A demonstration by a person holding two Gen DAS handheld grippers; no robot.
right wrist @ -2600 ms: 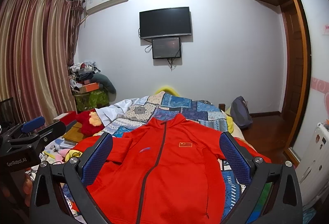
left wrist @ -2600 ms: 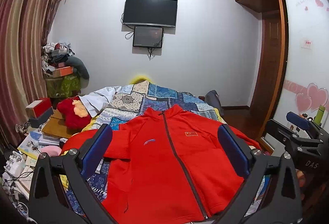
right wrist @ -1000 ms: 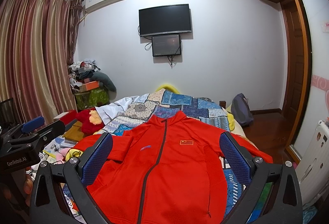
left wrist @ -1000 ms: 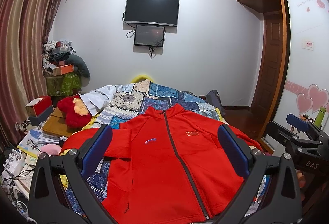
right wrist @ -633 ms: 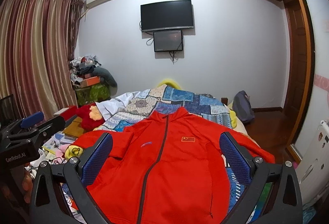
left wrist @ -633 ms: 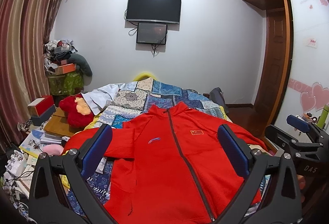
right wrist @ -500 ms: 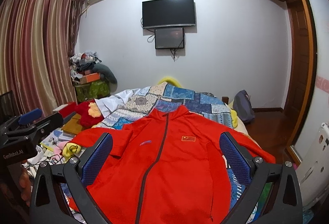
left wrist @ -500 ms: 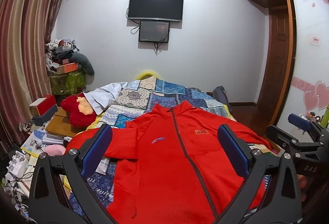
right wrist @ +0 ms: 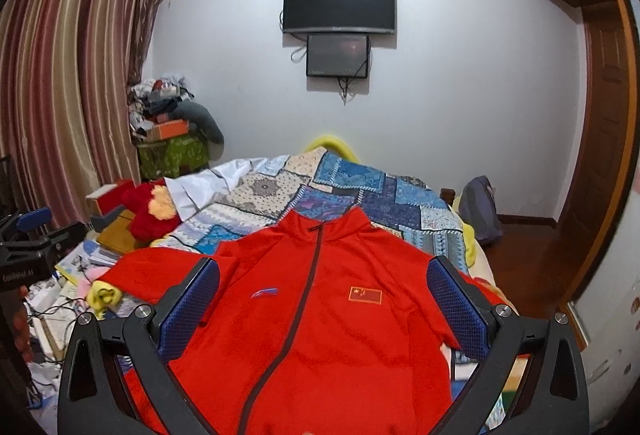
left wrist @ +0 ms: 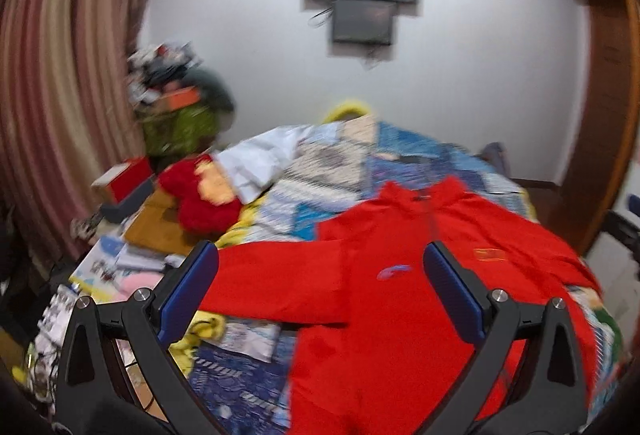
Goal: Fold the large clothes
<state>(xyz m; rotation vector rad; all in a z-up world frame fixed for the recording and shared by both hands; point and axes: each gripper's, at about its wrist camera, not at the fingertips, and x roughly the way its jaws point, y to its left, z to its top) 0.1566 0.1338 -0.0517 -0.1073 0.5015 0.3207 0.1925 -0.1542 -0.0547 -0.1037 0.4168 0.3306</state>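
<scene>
A large red zip jacket [right wrist: 320,315] lies spread front-up on the bed, collar away from me, sleeves out to both sides. It also shows in the blurred left wrist view [left wrist: 400,295], with its left sleeve [left wrist: 272,283] stretched out between the fingers. My left gripper [left wrist: 320,275] is open and empty above that sleeve; it also shows at the left edge of the right wrist view [right wrist: 28,235]. My right gripper [right wrist: 323,289] is open and empty above the jacket's chest.
A patchwork quilt [right wrist: 340,191] covers the bed. A red plush toy [right wrist: 148,211], boxes, books and cables crowd the floor at the left. A clothes pile [right wrist: 168,115] stands by the curtain. A grey bag [right wrist: 480,211] and wooden door [right wrist: 600,155] are at the right.
The left gripper has swung left and forward fast, blurring its view; the jacket now sits right of centre there. The right gripper has moved closer over the jacket. Both stay open.
</scene>
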